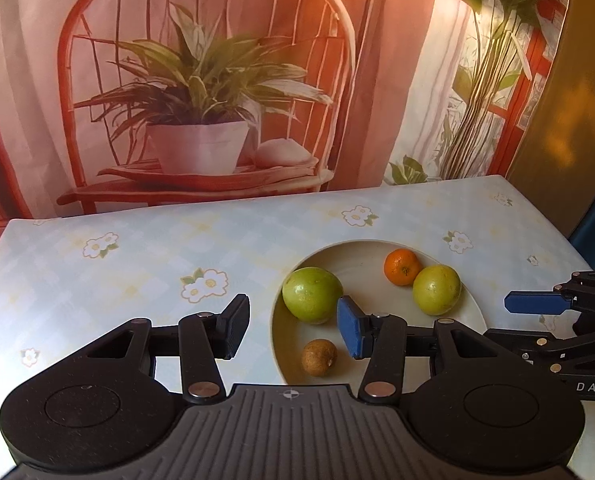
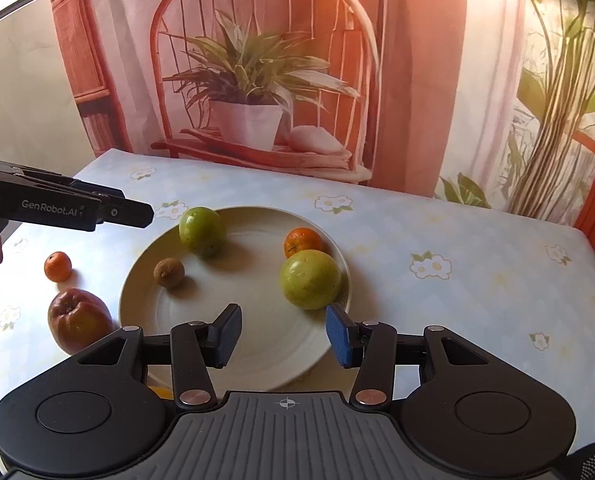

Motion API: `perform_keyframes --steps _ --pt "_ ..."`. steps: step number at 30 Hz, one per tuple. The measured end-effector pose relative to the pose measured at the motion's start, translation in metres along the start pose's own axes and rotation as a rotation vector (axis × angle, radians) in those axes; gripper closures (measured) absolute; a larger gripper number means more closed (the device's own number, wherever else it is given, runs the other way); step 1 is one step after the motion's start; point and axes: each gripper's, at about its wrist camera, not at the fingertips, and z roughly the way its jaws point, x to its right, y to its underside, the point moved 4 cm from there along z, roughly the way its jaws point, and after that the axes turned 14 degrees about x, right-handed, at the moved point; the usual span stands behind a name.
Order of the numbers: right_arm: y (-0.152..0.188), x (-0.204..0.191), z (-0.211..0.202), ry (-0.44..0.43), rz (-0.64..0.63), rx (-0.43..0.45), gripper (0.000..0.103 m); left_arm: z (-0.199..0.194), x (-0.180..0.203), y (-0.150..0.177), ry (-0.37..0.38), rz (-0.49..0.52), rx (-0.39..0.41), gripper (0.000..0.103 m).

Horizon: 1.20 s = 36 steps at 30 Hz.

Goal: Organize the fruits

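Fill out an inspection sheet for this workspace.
Surface: table under a floral cloth.
Job's things: plate holding two green fruits, an orange and a brown fruit; small orange and red apple lie on the cloth left of it.
Clutter: nothing seen.
Grippers: left tool open, empty; right tool open, empty, over the plate's near edge.
Cables: nothing seen.
Surroundings: printed backdrop of a chair and plants.
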Motion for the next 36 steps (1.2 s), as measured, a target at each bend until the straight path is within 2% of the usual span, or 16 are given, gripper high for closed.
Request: perform_keyframes --steps 10,17,22,30,36 --pt "0.009 -0.017 -0.028 -0.005 -0.013 0.008 0.060 -0.050 -0.010 0.014 -0.047 -0.011 0.017 0.052" --pt "0.018 -0.029 -0.039 -0.030 -0.038 -0.017 0.060 -0.061 0.001 0.027 -0.020 -0.014 0.011 0.052" --pt "0.027 -0.038 -0.042 -0.066 -0.073 -0.047 0.074 -0.063 0.010 0.035 0.008 -0.028 0.003 0.052" --pt "0.034 -0.046 -0.045 -0.098 -0.087 -0.059 0.089 -0.060 0.028 0.050 0.064 -0.040 -0.023 0.061" --pt "0.035 -0.050 -0.047 -0.115 -0.103 -0.060 0.090 -0.058 0.034 0.058 0.083 -0.053 -0.039 0.066"
